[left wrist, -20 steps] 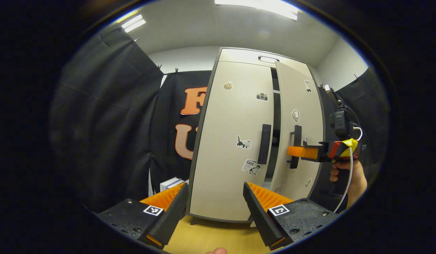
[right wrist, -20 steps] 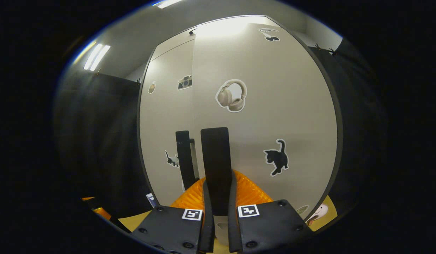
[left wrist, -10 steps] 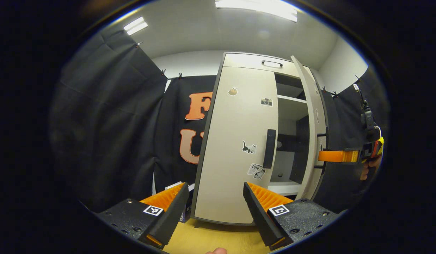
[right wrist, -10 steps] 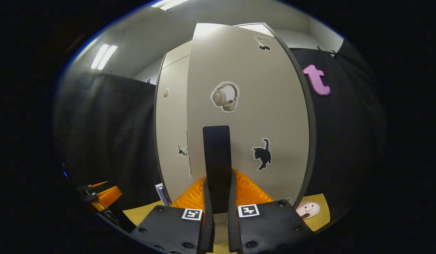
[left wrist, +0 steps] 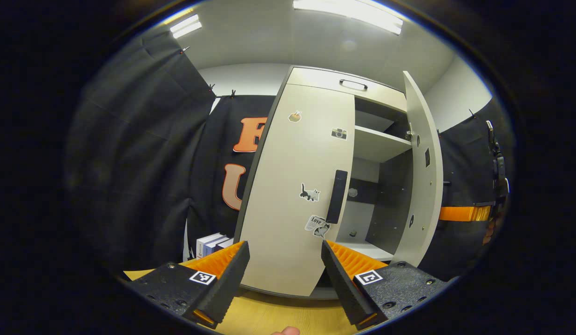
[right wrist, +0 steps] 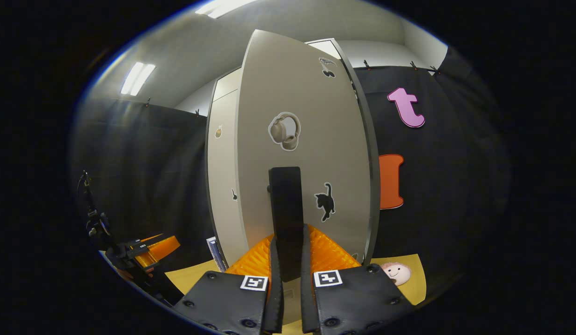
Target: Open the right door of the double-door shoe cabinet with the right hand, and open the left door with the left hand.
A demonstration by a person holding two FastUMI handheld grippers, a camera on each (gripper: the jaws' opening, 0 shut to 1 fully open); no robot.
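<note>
The shoe cabinet's left door (left wrist: 292,186) is closed, its dark vertical handle (left wrist: 336,196) ahead of my left gripper (left wrist: 284,249) and slightly to the right. That gripper is open, holds nothing and stays short of the door. The right door (left wrist: 420,186) stands swung wide, its inner face toward the left gripper view. In the right gripper view, the right door's front (right wrist: 311,139) faces me and its handle (right wrist: 286,209) sits between both fingers: my right gripper (right wrist: 288,242) is shut on it. The right gripper (left wrist: 450,213) also reaches in from behind the open door's edge.
Inside the cabinet are a shelf (left wrist: 378,146) and a lower floor panel (left wrist: 371,251). A drawer with a handle (left wrist: 353,84) tops the cabinet. Books (left wrist: 211,244) stand left of it on the wooden surface (left wrist: 278,318). A small round face toy (right wrist: 396,272) lies at the right.
The right door swung from slightly ajar to wide open, with my right gripper staying shut on its handle. My left gripper stayed open and shifted only a little.
</note>
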